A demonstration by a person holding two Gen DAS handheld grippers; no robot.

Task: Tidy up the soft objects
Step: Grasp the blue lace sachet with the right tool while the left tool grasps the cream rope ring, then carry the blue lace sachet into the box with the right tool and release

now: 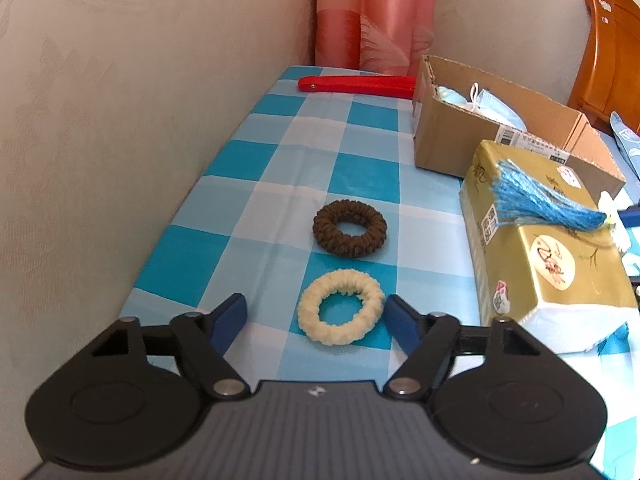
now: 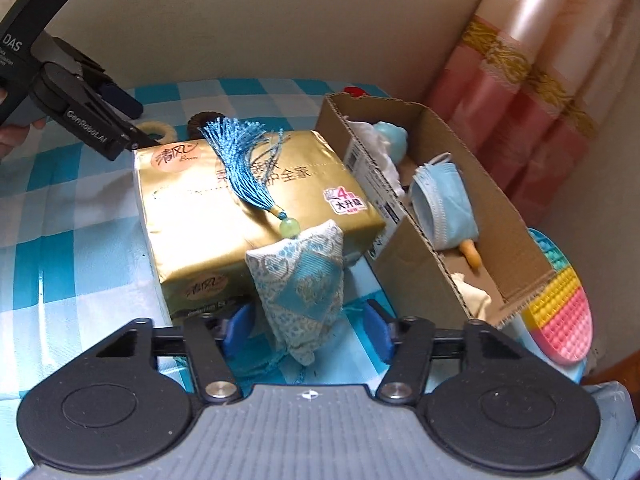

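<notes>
A cream scrunchie (image 1: 340, 307) lies on the checked tablecloth between the open fingers of my left gripper (image 1: 316, 318). A brown scrunchie (image 1: 350, 229) lies just beyond it. My right gripper (image 2: 306, 330) is open around a blue brocade sachet (image 2: 300, 284) that leans against a gold tissue pack (image 2: 240, 216); the pads do not touch it. The sachet's blue tassel (image 2: 244, 160) lies across the pack's top, also seen in the left wrist view (image 1: 536, 200). An open cardboard box (image 2: 500, 200) holds a blue face mask (image 2: 440, 204) and other soft items.
A red flat object (image 1: 356, 84) lies at the table's far end by the pink curtain (image 1: 376, 12). The wall (image 1: 120, 100) runs along the table's left side. A rainbow bubble mat (image 2: 564, 304) sits right of the box. A wooden chair (image 1: 608, 52) stands at far right.
</notes>
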